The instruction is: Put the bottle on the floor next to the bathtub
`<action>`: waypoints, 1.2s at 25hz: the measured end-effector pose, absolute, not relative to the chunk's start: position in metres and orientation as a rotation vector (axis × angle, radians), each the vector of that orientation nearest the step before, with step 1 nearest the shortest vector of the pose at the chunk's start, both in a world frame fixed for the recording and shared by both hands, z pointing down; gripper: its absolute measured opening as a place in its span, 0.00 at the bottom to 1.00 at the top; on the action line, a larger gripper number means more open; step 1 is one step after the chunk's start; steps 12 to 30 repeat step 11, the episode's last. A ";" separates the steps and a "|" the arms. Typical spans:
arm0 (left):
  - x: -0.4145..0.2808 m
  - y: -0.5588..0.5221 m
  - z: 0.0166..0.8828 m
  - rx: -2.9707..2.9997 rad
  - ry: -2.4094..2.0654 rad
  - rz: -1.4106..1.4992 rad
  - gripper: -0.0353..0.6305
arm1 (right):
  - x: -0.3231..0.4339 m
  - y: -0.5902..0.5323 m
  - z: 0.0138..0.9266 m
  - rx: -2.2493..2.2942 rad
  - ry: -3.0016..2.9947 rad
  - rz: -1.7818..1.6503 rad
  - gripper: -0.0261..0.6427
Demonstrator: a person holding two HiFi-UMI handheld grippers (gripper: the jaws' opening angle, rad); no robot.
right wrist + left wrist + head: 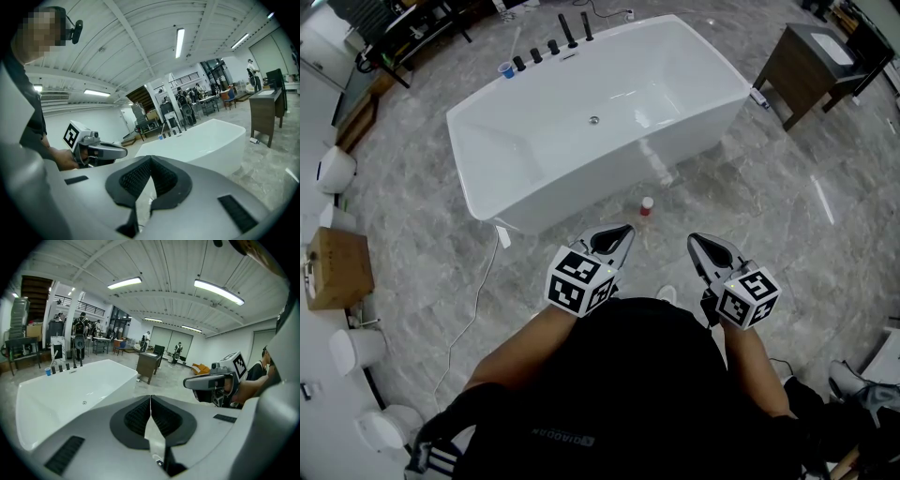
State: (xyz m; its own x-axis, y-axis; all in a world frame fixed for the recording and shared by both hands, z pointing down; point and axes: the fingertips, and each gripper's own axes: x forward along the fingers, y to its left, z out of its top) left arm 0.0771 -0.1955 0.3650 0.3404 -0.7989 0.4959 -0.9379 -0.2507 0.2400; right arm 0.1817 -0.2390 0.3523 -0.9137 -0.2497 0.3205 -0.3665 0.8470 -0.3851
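**Fig. Bottle set down beside the tub; both tools empty**

Head view. The small red-capped bottle (647, 205) stands on the grey marbled floor (750, 206), just beside the near wall of the white rectangular bathtub (581, 192). My left tool (625, 231) and right tool (695, 241) hang near my body, apart from the bottle, each with its jaws fully together and nothing between them. I judge the placing step complete. The next move calls only for keeping both tools clear of the bottle.

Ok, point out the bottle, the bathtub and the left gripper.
bottle (647, 203): head view, its red cap.
bathtub (656, 94): head view, bare basin floor.
left gripper (625, 229): head view, closed jaw tips.
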 end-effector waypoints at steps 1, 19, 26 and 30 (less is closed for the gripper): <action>0.077 -0.196 0.365 2.118 -1.517 0.376 0.08 | 0.182 -0.239 0.352 0.469 -2.766 0.650 0.09; 0.080 -0.194 0.363 2.127 -1.522 0.389 0.08 | 0.184 -0.238 0.350 0.458 -2.767 0.632 0.09; 0.080 -0.194 0.363 2.127 -1.522 0.389 0.08 | 0.184 -0.238 0.350 0.458 -2.767 0.632 0.09; 0.080 -0.194 0.363 2.127 -1.522 0.389 0.08 | 0.184 -0.238 0.350 0.458 -2.767 0.632 0.09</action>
